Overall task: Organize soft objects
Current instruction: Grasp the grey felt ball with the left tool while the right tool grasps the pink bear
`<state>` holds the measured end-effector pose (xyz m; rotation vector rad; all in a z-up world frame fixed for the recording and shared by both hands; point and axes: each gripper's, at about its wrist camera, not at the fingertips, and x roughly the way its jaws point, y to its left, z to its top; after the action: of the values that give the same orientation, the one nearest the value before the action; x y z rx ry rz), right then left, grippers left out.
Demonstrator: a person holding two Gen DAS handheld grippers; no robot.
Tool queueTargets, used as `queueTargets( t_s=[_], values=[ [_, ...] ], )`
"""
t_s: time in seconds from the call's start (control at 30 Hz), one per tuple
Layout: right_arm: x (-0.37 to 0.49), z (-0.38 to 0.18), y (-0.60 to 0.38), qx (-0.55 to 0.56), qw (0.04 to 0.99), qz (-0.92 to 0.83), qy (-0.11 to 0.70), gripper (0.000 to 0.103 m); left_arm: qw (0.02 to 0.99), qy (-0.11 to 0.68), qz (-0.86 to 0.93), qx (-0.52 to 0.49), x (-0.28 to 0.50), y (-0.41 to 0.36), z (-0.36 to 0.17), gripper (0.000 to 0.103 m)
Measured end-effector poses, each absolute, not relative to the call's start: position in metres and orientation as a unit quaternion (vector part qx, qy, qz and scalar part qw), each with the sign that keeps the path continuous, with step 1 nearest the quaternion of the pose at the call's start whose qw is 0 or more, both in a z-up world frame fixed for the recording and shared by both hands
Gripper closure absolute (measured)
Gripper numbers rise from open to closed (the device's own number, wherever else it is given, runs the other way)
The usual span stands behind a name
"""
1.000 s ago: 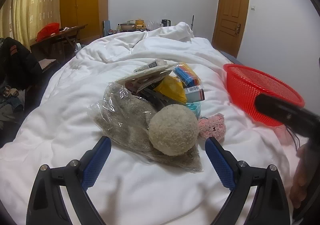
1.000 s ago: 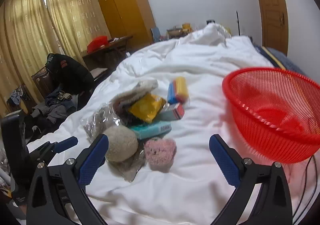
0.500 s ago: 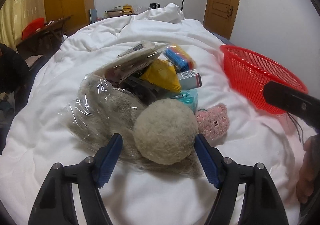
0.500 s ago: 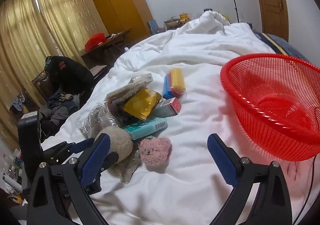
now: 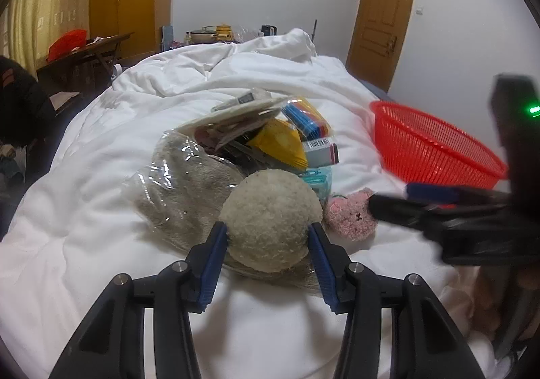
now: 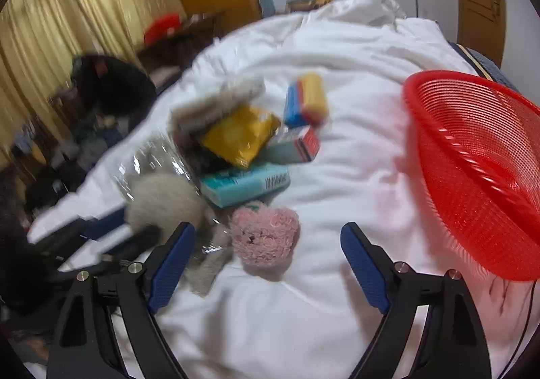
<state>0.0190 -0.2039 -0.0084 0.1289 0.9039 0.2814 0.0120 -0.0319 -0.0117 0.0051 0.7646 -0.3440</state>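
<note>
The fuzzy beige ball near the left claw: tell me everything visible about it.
The fuzzy beige ball is round, cream-coloured and woolly, apparently soft. It sits on a clear plastic bag holding grey fabric, on the white duvet, beside a pink plush toy. The left claw is closing on it, blue pads at both its sides.

Right-wrist view motion-blurred, red basket (image 6: 472, 176) cut off at edge — packet labels unreadable

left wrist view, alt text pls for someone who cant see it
The left gripper is closing on a fuzzy beige ball atop a pile of packets on a white duvet. A pink plush lies right of the ball, with a red basket beyond.
</note>
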Motion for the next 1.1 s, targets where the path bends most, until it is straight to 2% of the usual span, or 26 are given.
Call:
queueTargets(
  t_s=[0.03, 0.13, 0.2, 0.3, 0.33, 0.43, 0.57, 0.87, 1.1],
  values=[
    [0.025, -0.014, -0.202, 0.064, 0.882, 0.138, 0.446, 0.015, 0.915, 0.369, -0.166, -0.004, 0.011, -0.03, -0.011, 0.051],
    [0.039, -0.028, -0.2, 0.065, 0.871, 0.138, 0.466, 0.028, 0.917, 0.364, -0.164, -0.014, 0.009, -0.026, -0.01, 0.051],
    [0.046, -0.038, -0.196, 0.055, 0.862, 0.139, 0.484, 0.031, 0.916, 0.365, -0.165, -0.019, 0.009, -0.025, -0.011, 0.051],
    [0.043, -0.042, -0.19, 0.036, 0.866, 0.132, 0.481, 0.045, 0.915, 0.368, -0.166, -0.026, 0.01, -0.023, -0.012, 0.051],
    [0.041, -0.042, -0.189, 0.031, 0.868, 0.131, 0.478, 0.055, 0.914, 0.369, -0.167, -0.028, 0.01, -0.023, -0.012, 0.051],
    [0.035, -0.037, -0.189, 0.026, 0.874, 0.132, 0.466, 0.063, 0.912, 0.373, -0.166, -0.03, 0.011, -0.022, -0.013, 0.051],
    [0.028, -0.031, -0.194, 0.041, 0.879, 0.148, 0.452, 0.067, 0.913, 0.371, -0.166, -0.027, 0.01, -0.023, -0.012, 0.051],
    [-0.004, 0.017, -0.202, 0.039, 0.913, 0.166, 0.371, 0.067, 0.928, 0.34, -0.155, -0.006, -0.004, -0.026, -0.001, 0.051],
    [-0.005, 0.034, -0.22, 0.05, 0.921, 0.144, 0.358, 0.067, 0.939, 0.306, -0.155, 0.018, -0.016, -0.034, 0.018, 0.051]
  ],
)
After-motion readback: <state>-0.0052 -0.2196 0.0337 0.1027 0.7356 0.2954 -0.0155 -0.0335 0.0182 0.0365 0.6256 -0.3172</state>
